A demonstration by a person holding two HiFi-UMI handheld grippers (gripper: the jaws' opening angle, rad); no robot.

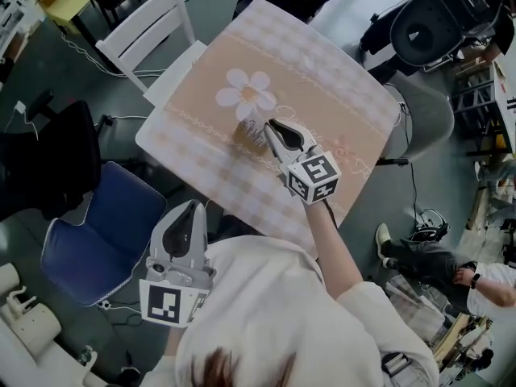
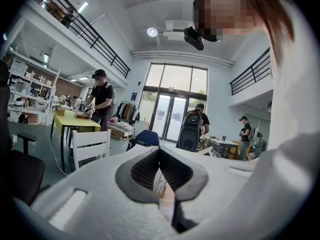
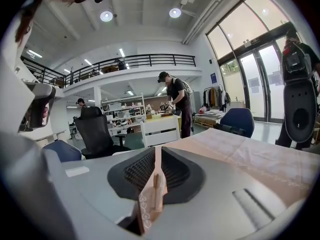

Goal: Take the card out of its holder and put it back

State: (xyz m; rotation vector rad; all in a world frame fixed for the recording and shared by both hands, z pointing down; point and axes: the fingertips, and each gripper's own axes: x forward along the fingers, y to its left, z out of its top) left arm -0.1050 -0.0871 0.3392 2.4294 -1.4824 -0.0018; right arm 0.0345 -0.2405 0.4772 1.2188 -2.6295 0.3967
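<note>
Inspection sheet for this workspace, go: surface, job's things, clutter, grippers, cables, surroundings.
Surface: table covered by a checked cloth with a flower print.
Job's things: card edge-on between the right jaws; holder stands on the cloth beside them.
Clutter: nothing seen.
Grippers: right gripper shut on the card; left gripper shut, empty, held off the table.
Cables: white cable on the floor at left.
Surroundings: white chair, blue chair, a person at a yellow table.
</note>
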